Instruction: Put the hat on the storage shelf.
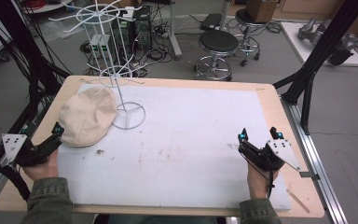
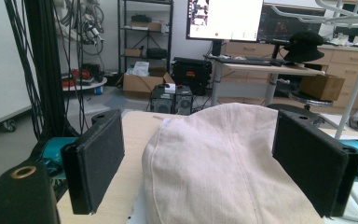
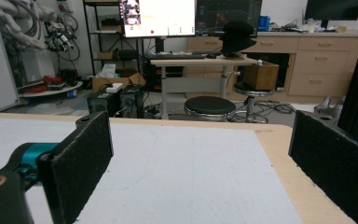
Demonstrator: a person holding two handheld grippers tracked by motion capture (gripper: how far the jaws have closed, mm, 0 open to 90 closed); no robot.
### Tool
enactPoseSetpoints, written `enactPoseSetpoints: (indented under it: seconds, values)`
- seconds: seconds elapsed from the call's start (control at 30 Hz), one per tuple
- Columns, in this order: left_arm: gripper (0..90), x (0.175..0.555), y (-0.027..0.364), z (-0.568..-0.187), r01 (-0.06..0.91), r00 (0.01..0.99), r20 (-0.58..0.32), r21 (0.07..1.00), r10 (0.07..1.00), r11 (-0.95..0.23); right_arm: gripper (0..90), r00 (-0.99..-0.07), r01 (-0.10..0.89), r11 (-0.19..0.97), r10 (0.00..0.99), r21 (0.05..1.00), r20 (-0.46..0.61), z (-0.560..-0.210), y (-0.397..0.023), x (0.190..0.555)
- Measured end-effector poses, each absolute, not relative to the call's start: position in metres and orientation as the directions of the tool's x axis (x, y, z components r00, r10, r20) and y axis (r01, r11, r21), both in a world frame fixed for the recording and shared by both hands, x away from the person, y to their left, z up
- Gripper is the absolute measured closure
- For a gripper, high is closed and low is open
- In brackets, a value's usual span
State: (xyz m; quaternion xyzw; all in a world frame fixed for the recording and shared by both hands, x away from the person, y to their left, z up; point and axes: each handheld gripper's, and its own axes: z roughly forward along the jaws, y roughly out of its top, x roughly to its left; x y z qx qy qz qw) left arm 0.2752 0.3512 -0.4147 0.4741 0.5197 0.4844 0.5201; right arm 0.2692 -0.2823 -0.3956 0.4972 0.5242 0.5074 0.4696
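At the left end of the table (image 1: 177, 84), the beige cap (image 1: 87, 115) is lying flat just beside the wire rack (image 1: 121, 74), probably waiting to be hung there. Left tool (image 1: 56, 130) is facing the cap's near edge with jaws spread wide, not pinching it, while right tool (image 1: 258, 135) is resting spread and empty, well apart.

A cap (image 1: 87, 116) is laid on the mat's (image 1: 191, 149) far left corner, just beside the rack (image 1: 116, 70) standing to its right. The left gripper (image 1: 56, 132) is held at the cap's near edge; the right gripper (image 1: 258, 135) is held well apart, over the mat's right edge.
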Motion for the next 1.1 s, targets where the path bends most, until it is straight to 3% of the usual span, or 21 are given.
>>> enactPoseSetpoints:
  seconds: [1.1]
  values:
    - [16.9, 0.2773, 0.3514, -0.4152, -0.003, 0.001, -0.091, 0.996, 0.996, 0.091, 5.3, -0.057, 0.053, -0.035, 0.998, 0.998, 0.038, -0.3984, -0.2831, 0.2681]
